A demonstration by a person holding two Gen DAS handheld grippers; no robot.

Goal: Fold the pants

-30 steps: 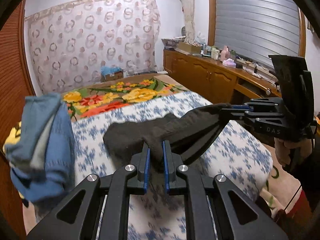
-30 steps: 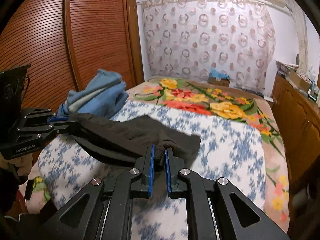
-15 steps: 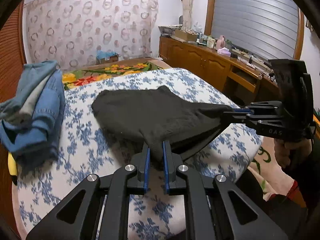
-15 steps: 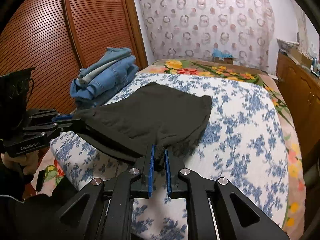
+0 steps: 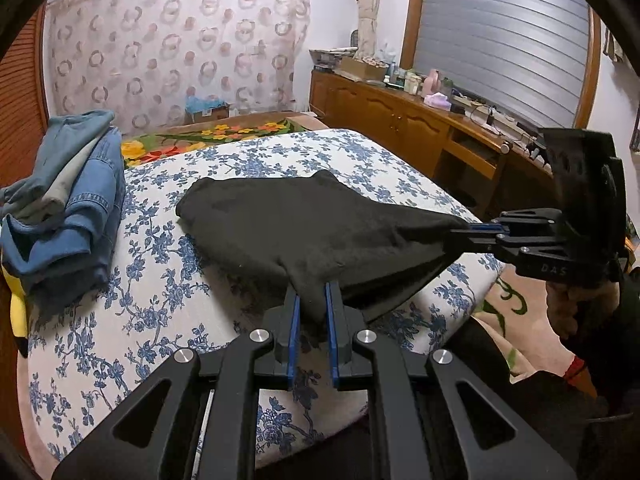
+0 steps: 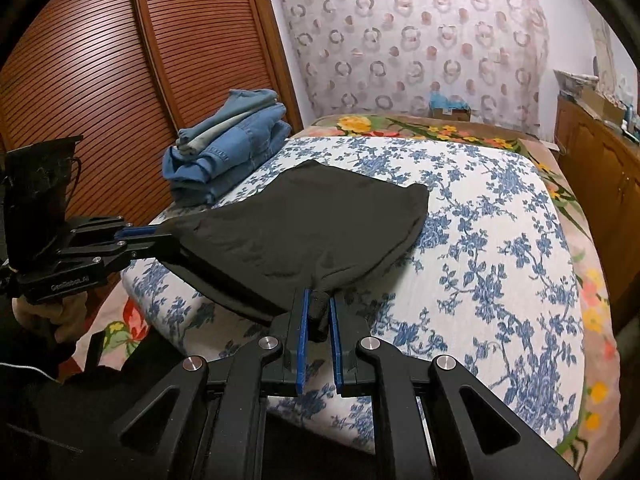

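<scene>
Setting: a bedroom, seen from two cameras, one mounted on each hand-held gripper, both looking along their fingers toward a bed.
Bed: a mattress (image 5: 168, 280) covered in white cloth with a blue flower print fills the middle of both views; a blanket with yellow and red flowers (image 6: 404, 128) lies across its far end.
Pants: dark, almost black pants (image 5: 304, 224) lie spread over the near part of the mattress, in the centre of each frame. The far edge rests on the cover; the two near corners are lifted and drawn toward the cameras.
Left gripper: the left gripper (image 5: 311, 300) sits at the bottom centre of the left wrist view. Its jaws are narrow, the blue pads pinching a bunched corner of the dark cloth.
Right gripper: the right gripper (image 6: 319, 304) sits at the bottom centre of the right wrist view, jaws likewise narrow and clamped on the other corner. In the left wrist view it enters from the right edge, its tips buried in the cloth.
Hands: a hand (image 5: 568, 308) grips the right gripper's handle at the right edge of the left wrist view; the other hand (image 6: 48, 312) shows at the left edge of the right wrist view.
Folded clothes: a stack of blue denim clothes (image 6: 228, 148) sits on the mattress edge, apart from the pants, upper left in the right wrist view.
Surroundings: a curtain with ring patterns (image 5: 172, 52) hangs behind the bed; a slatted wooden wardrobe (image 6: 112, 72) stands on one side and a wooden cabinet (image 5: 400, 120) with small clutter on the other.
</scene>
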